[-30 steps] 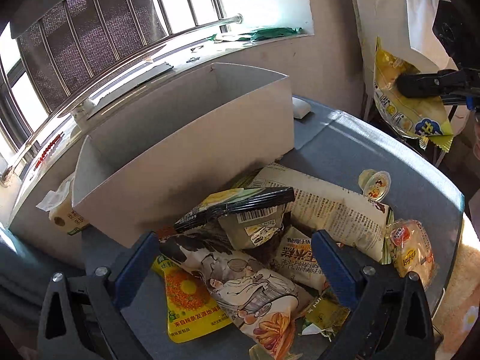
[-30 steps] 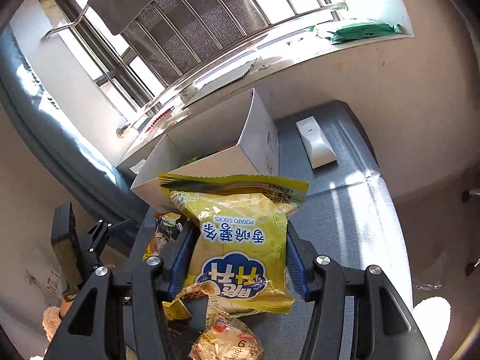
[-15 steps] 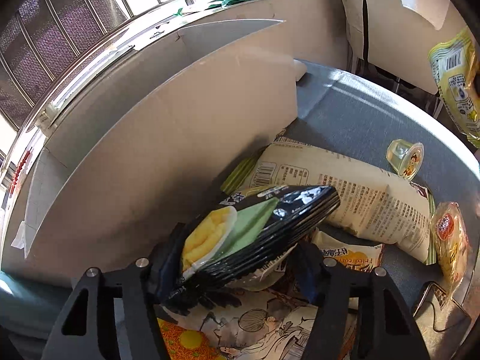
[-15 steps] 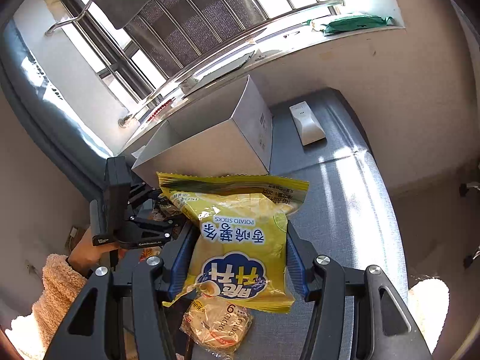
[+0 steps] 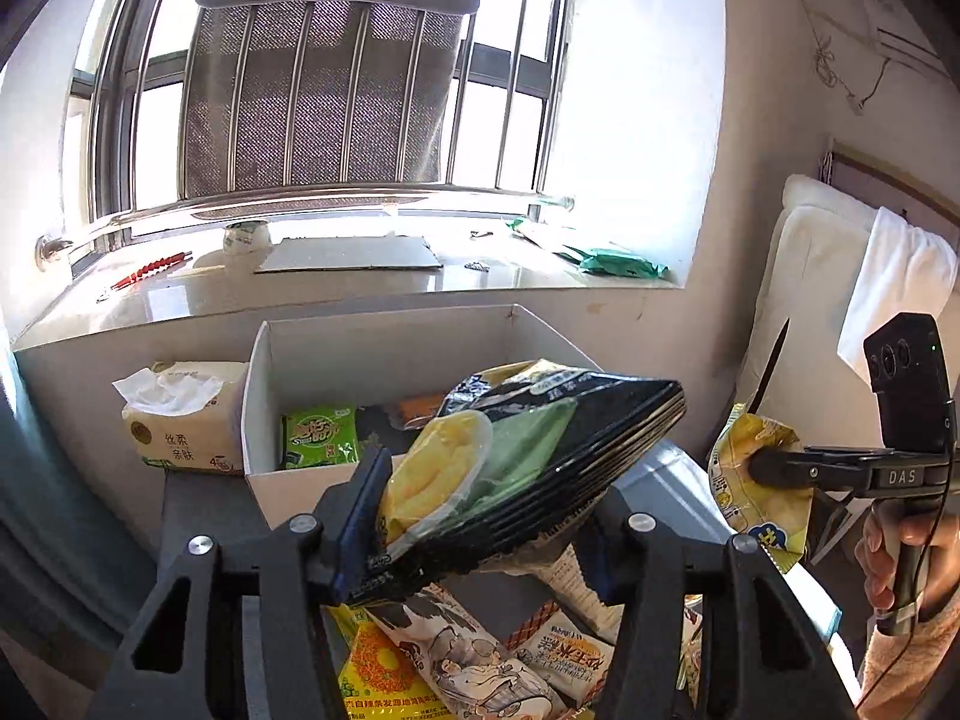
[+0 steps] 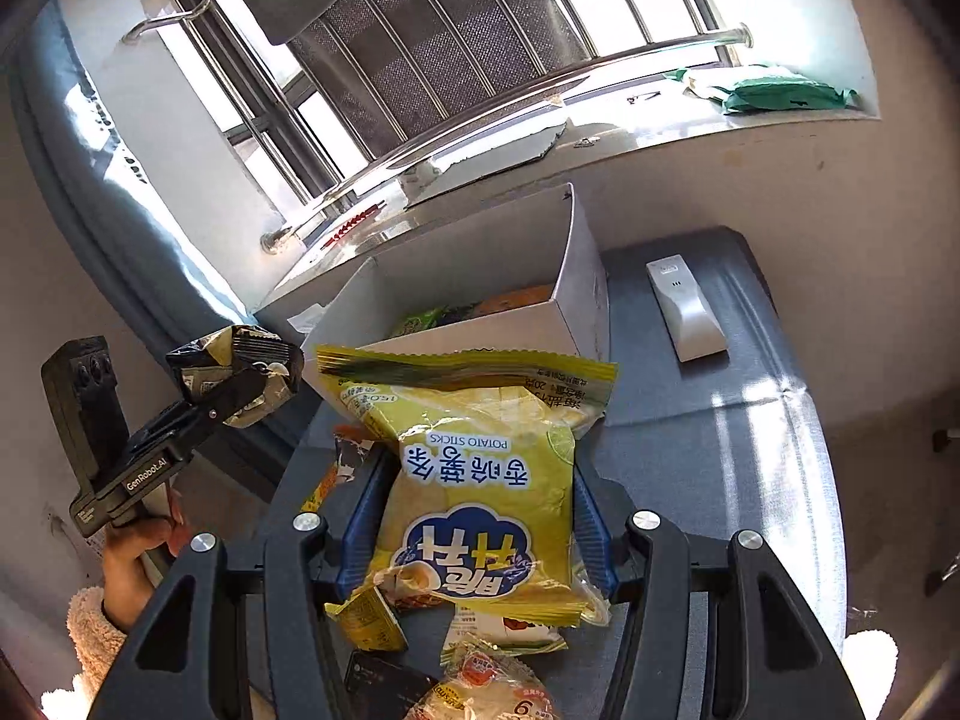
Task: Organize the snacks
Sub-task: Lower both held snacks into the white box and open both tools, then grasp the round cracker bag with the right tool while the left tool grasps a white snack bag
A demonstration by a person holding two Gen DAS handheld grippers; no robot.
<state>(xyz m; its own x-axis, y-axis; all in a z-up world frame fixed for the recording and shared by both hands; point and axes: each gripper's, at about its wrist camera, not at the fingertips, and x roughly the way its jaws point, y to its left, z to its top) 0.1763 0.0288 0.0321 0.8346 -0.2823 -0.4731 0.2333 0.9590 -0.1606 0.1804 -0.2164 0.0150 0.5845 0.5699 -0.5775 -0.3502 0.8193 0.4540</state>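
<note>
My left gripper [image 5: 486, 498] grips a black snack bag [image 5: 540, 450] with a green and yellow picture; its jaws are still closing on it. The bag hangs in front of the open white box [image 5: 312, 360], above the snack pile. The right wrist view shows this gripper [image 6: 240, 384] at the left, black bag [image 6: 240, 354] in its tips. My right gripper [image 6: 474, 498] is shut on a yellow potato-sticks bag [image 6: 480, 456], held just before the box [image 6: 510, 324]. It also appears at the right of the left wrist view as the right gripper [image 5: 762, 468].
A green packet [image 5: 321, 435] and other snacks lie inside the box. A tissue pack [image 5: 180, 420] stands left of it. Several snack bags [image 5: 468, 660] lie on the grey table [image 6: 750, 420], with a white remote [image 6: 684, 312] further back. A white-cushioned chair [image 5: 810, 270] stands at the right.
My left gripper closed on the black bag in the pile and lifted it up to box height while rolling level. The right gripper kept hold of the yellow bag and drifted slightly.
</note>
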